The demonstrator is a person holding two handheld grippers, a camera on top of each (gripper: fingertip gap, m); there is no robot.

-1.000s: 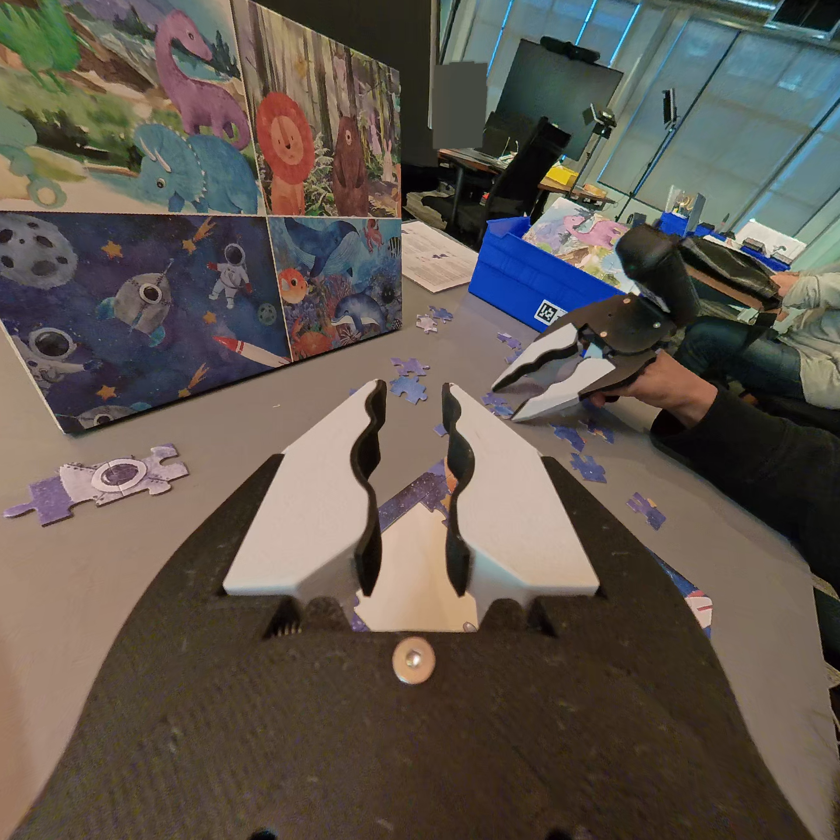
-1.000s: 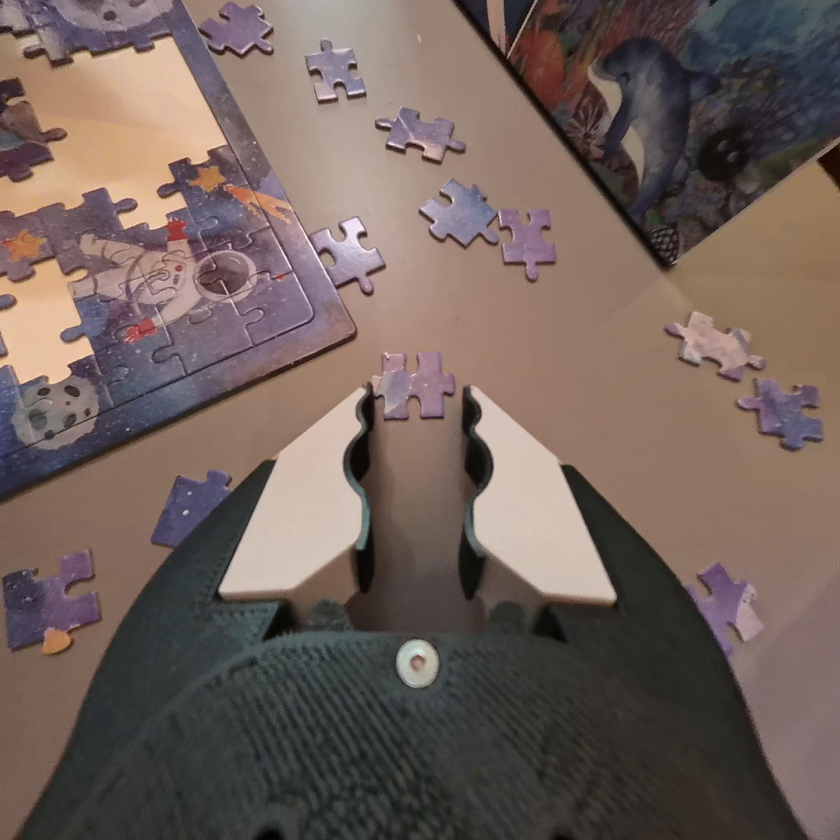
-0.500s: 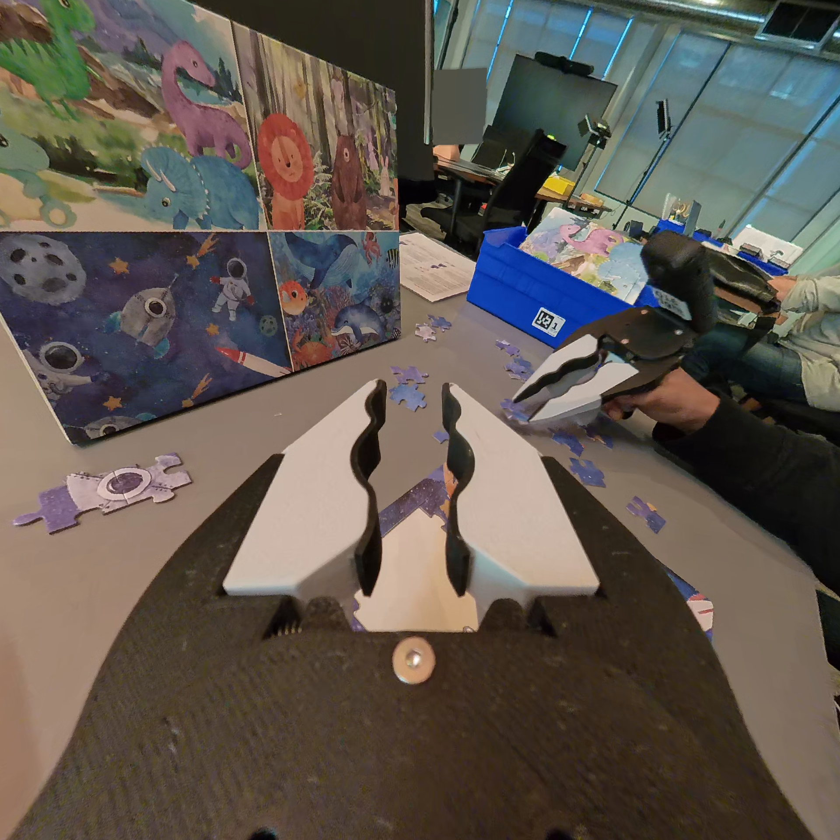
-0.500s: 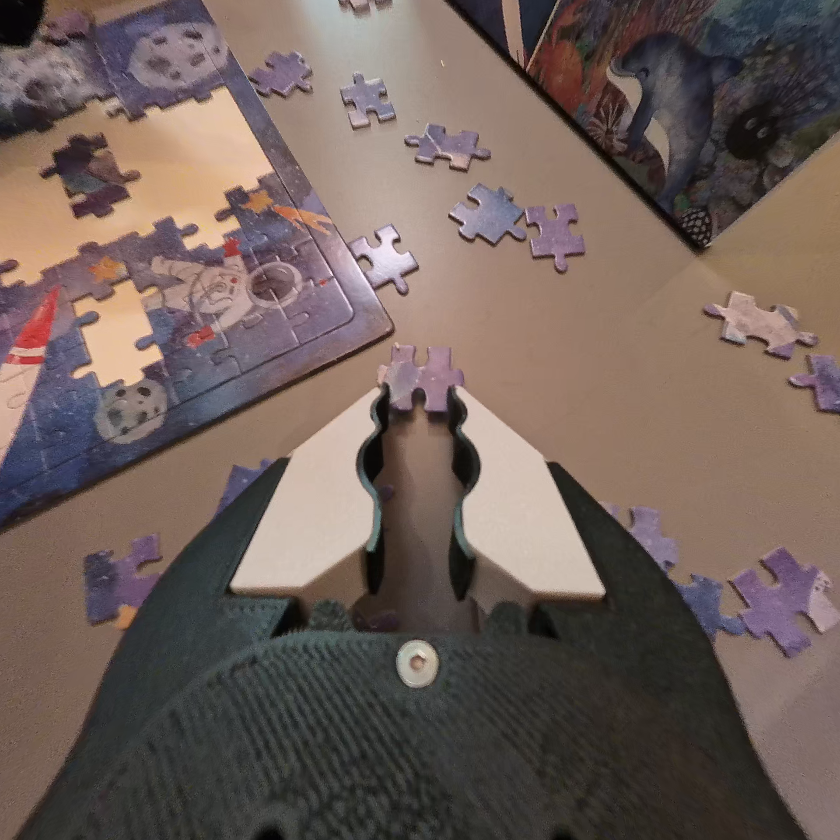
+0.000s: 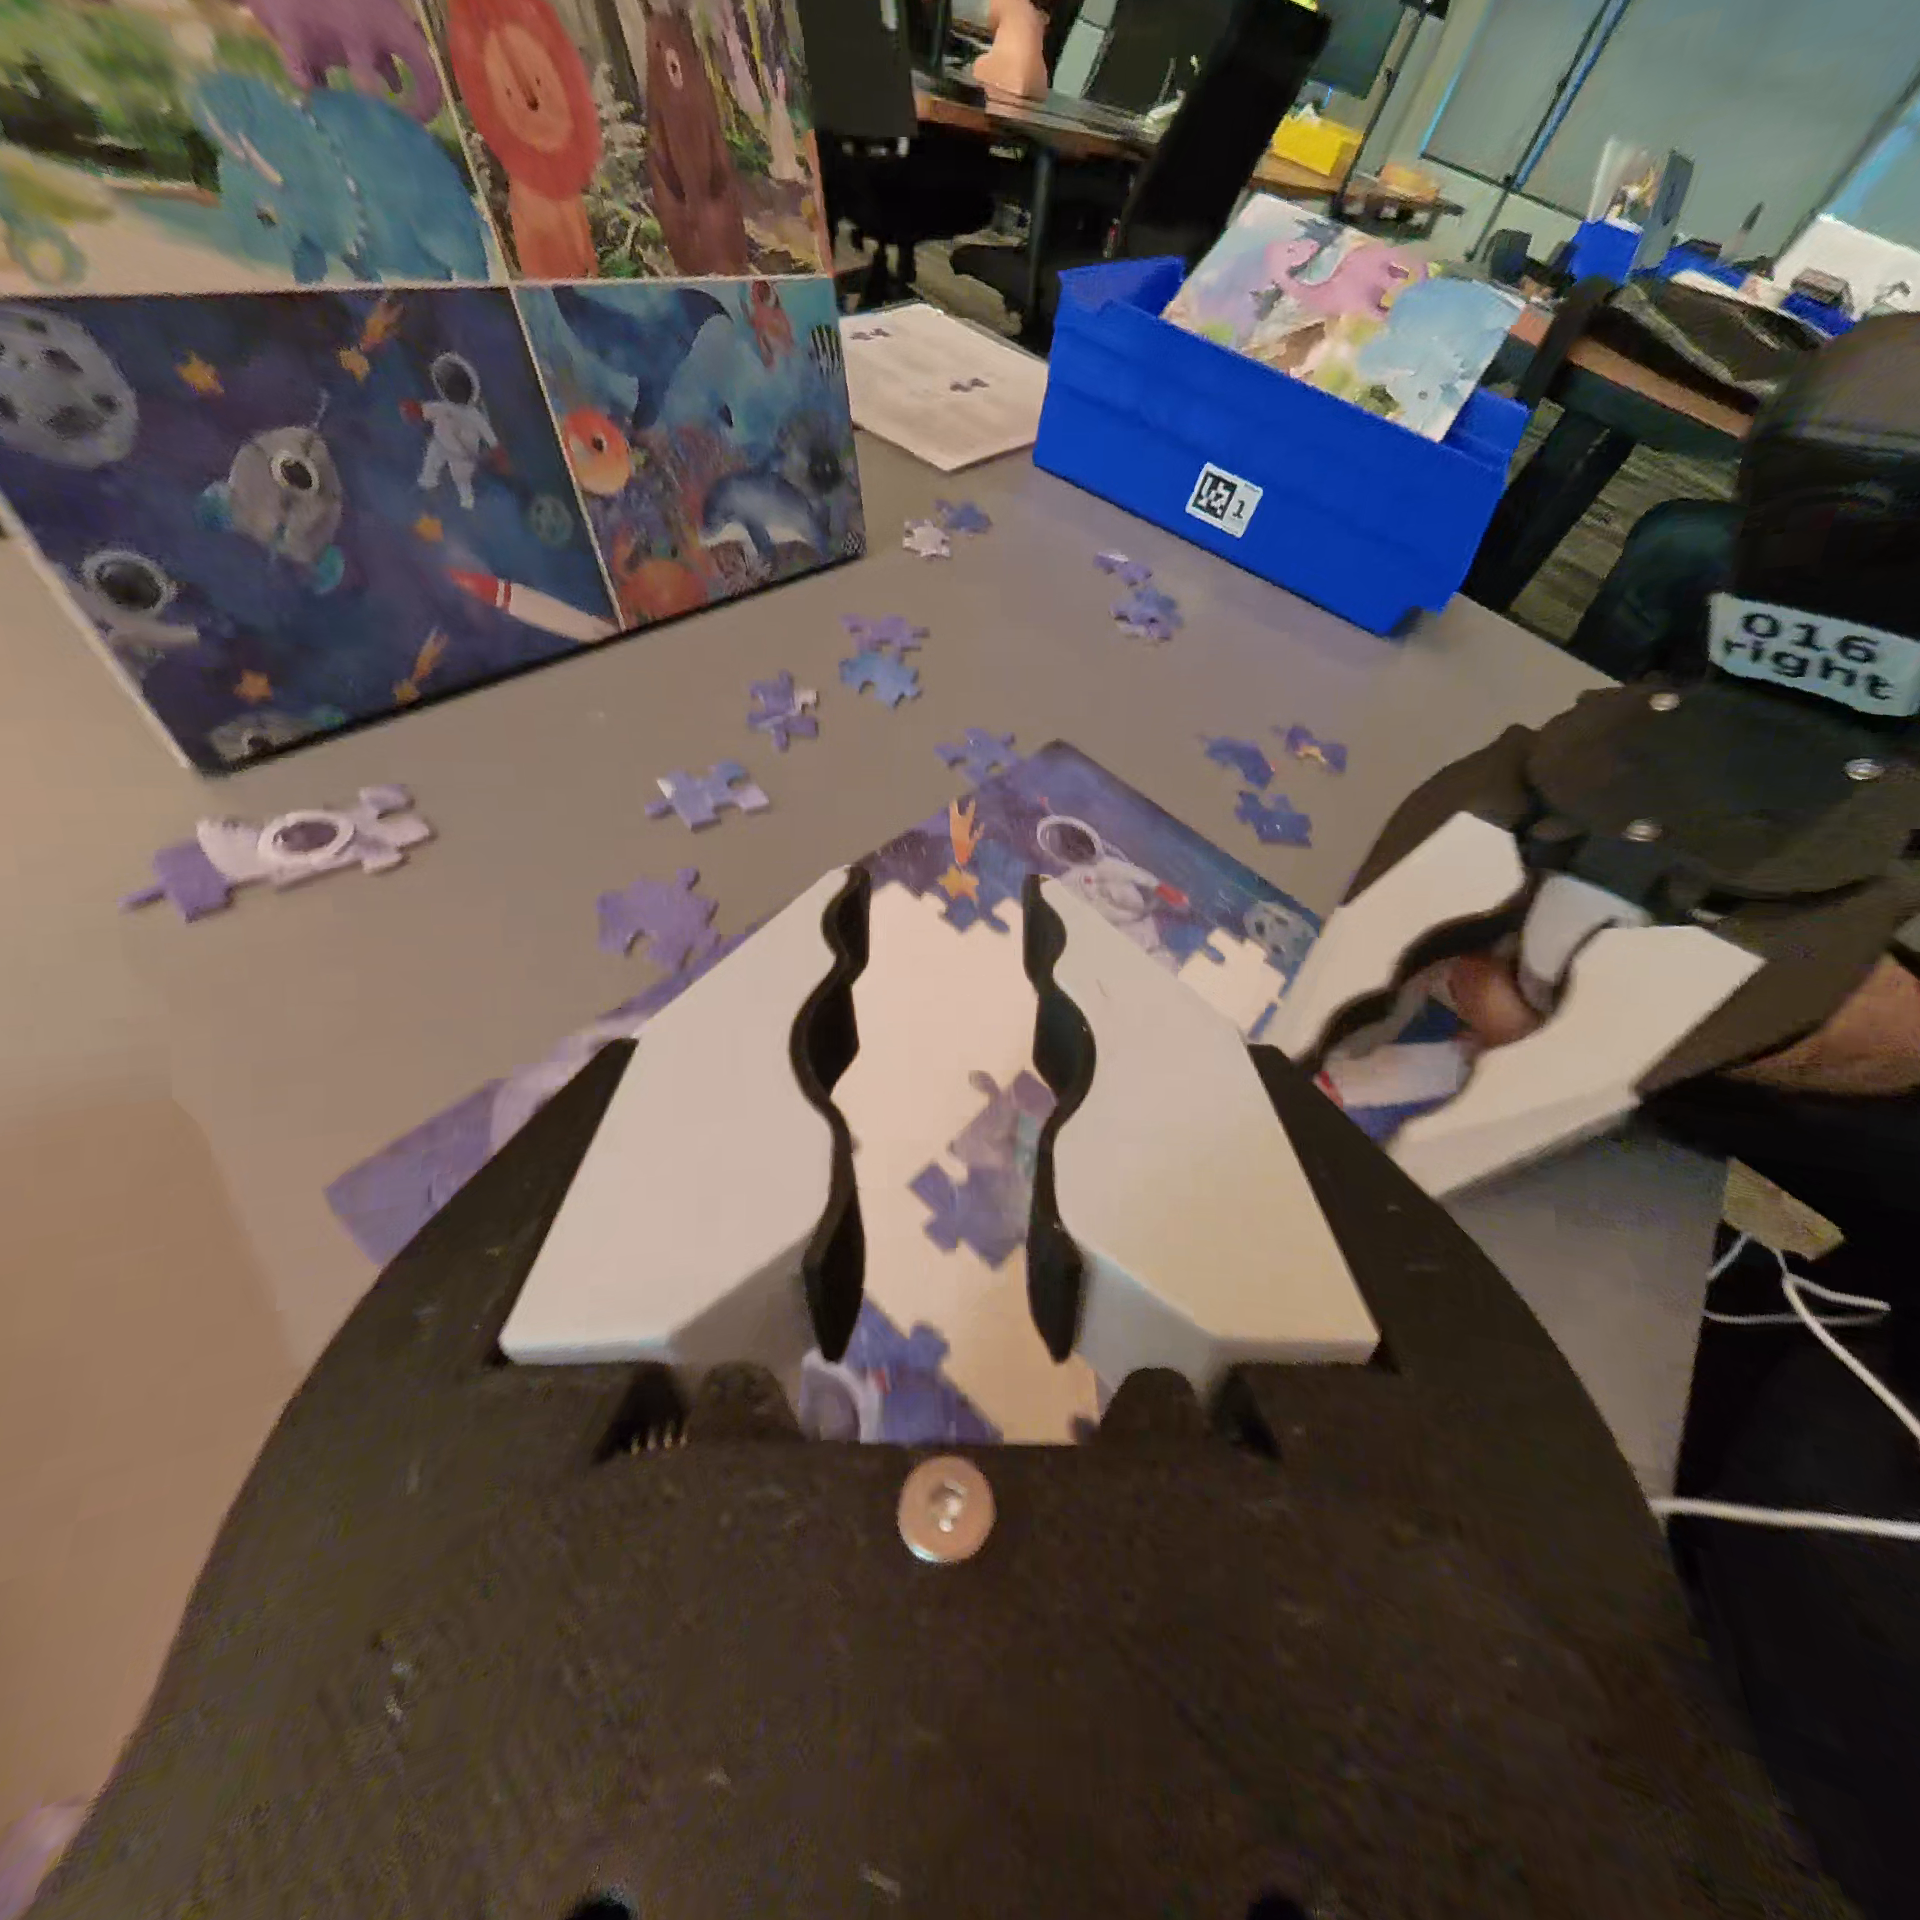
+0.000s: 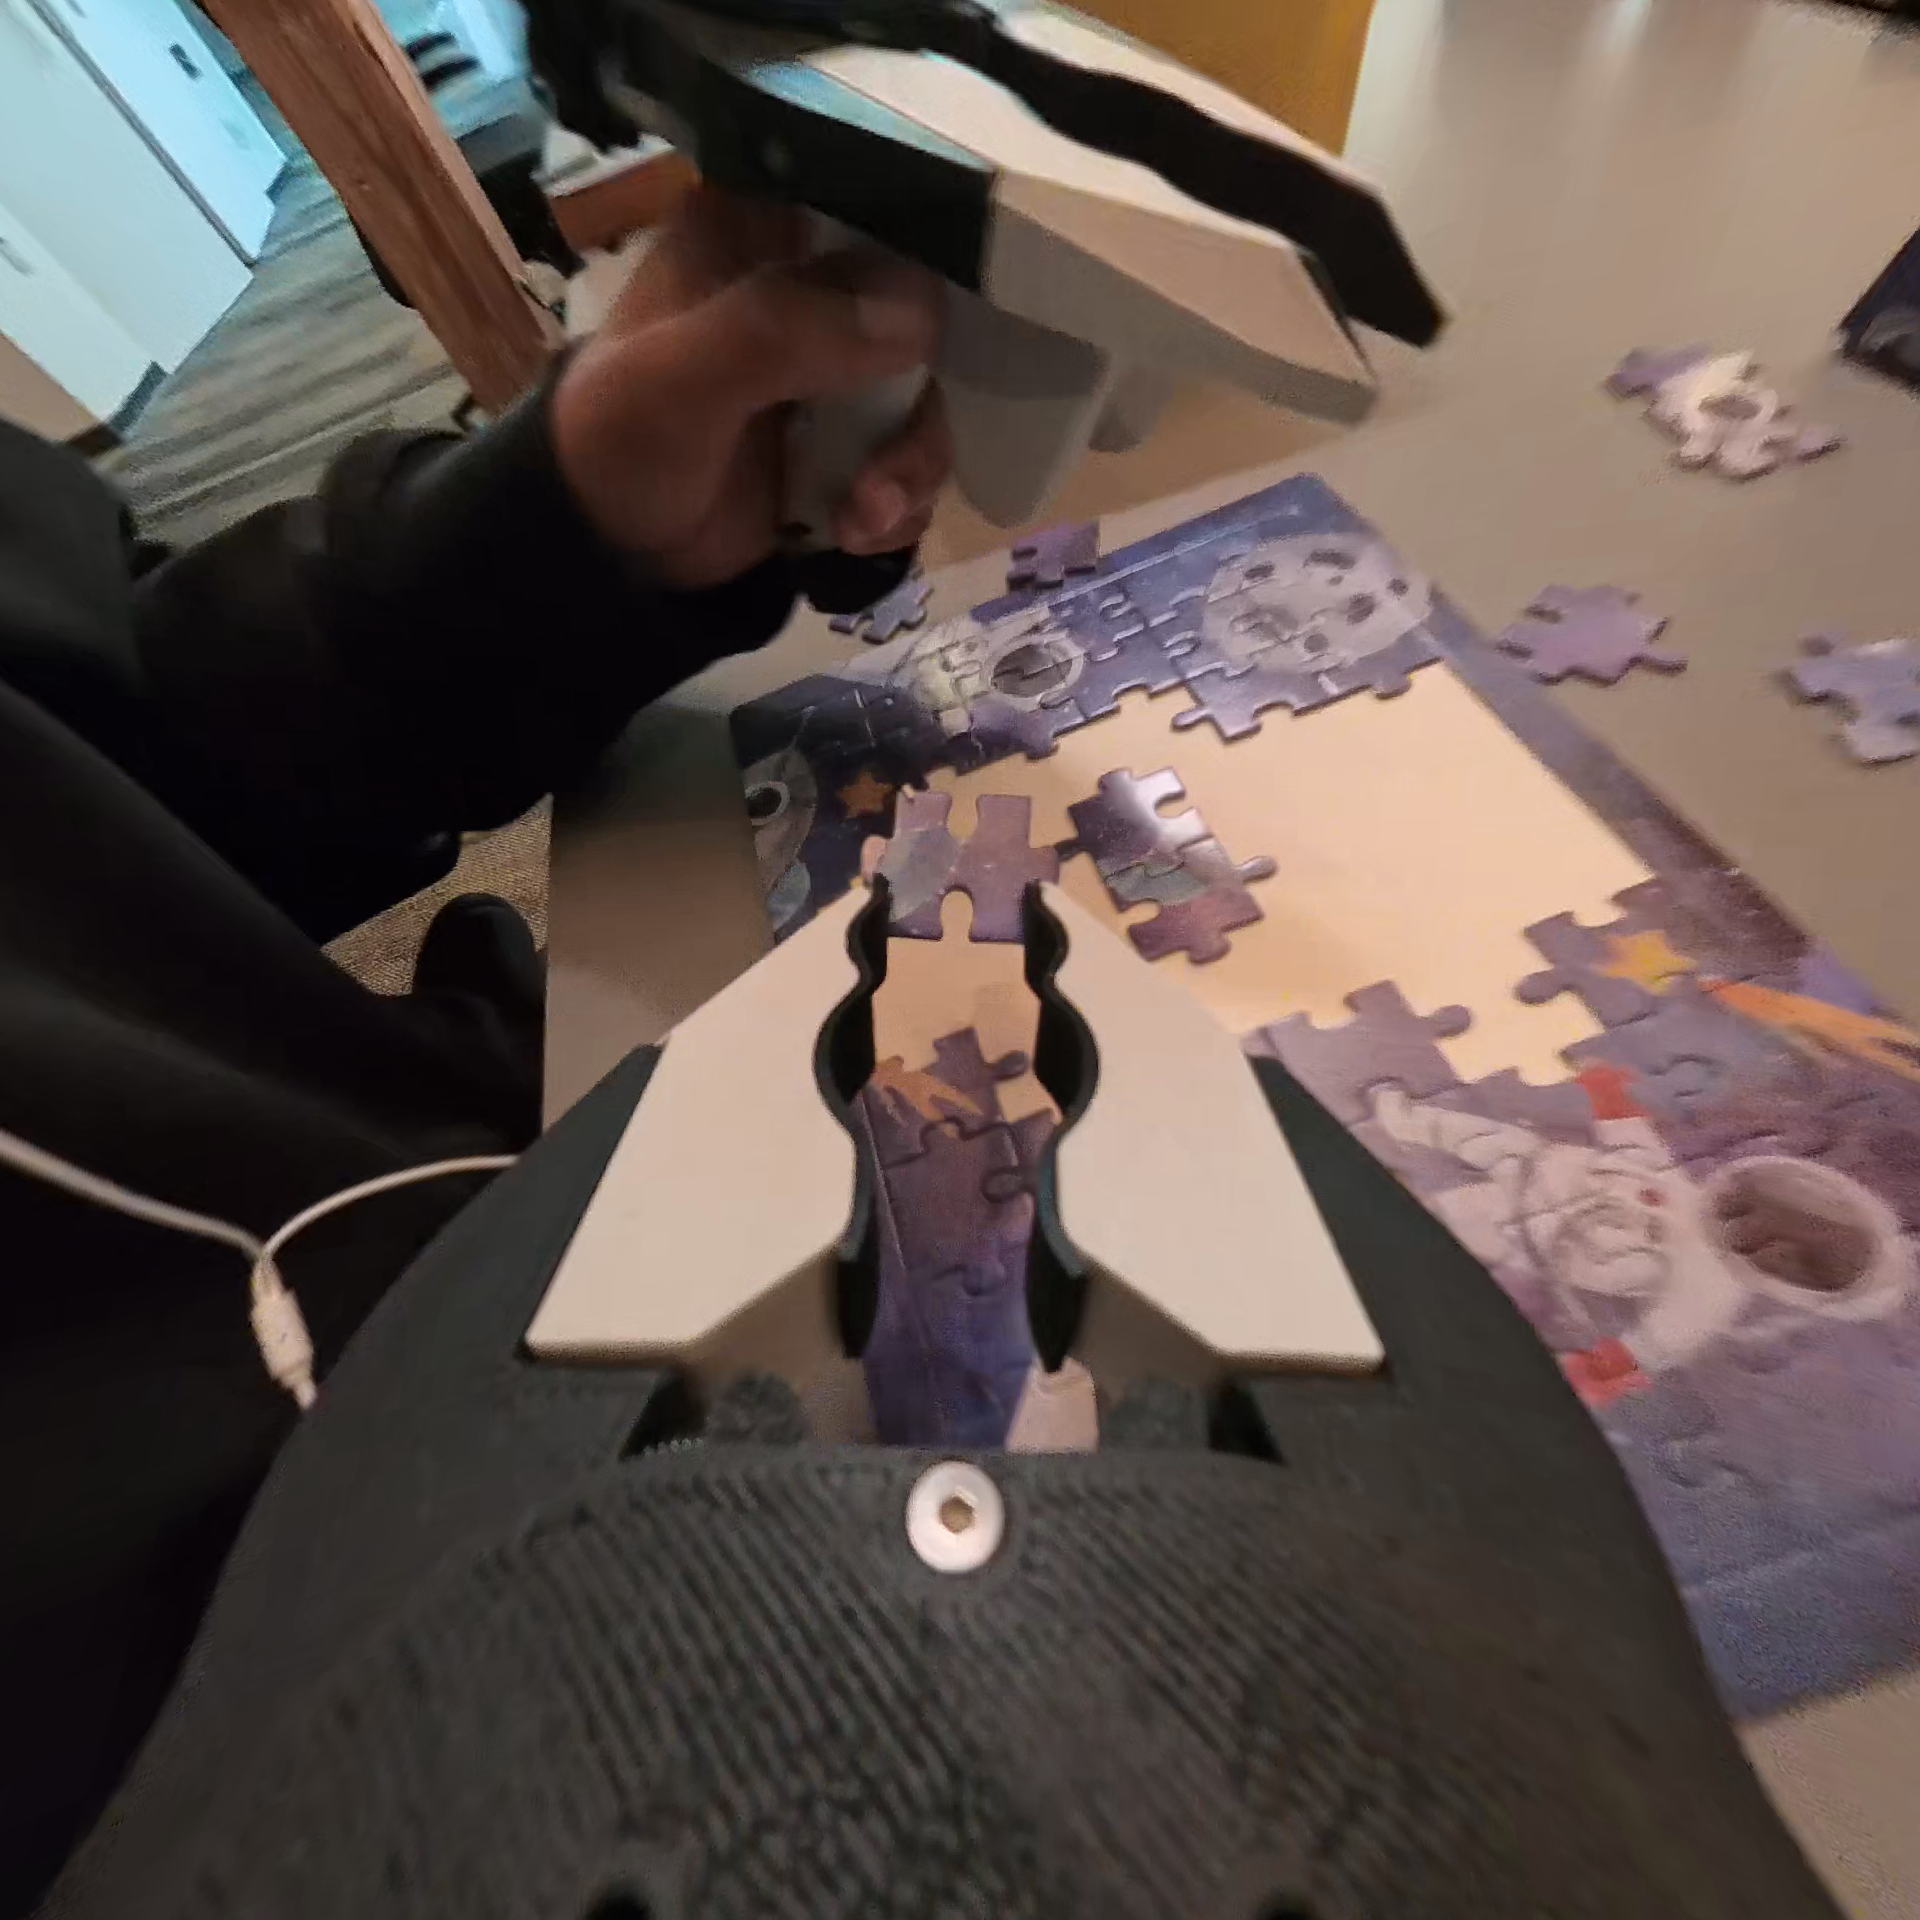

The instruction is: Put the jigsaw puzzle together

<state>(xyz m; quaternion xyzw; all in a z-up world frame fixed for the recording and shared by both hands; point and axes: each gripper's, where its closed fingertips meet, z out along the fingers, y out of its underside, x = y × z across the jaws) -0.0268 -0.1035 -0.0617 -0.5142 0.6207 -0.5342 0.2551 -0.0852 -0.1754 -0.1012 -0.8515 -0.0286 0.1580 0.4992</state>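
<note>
Fingers of the left gripper stand a narrow way apart with nothing between the pads; through the gap only the bare cream base of the puzzle board shows. A second ago this gripper looked level across the table; now it tips down over the board, whose astronaut corner lies just past the fingertips. Left of the board: a joined strip of pale pieces on the table, and behind it the big picture box, nearer in view than before. Loose purple pieces are scattered between box and board. Beyond the board, a blue bin with another puzzle leaning in it.

Right of the board in the same view, the right gripper has come in from well off to hang just over the board's near-right part. Its fingers pinch a purple puzzle piece by its two lower lobes, both pads pressed on its edges. A second ago that piece lay flat on the table outside the board, between wider fingers; now it is lifted over the board's open cream area, just left of a small loose cluster of joined pieces. Above it, the hand with the left gripper.
</note>
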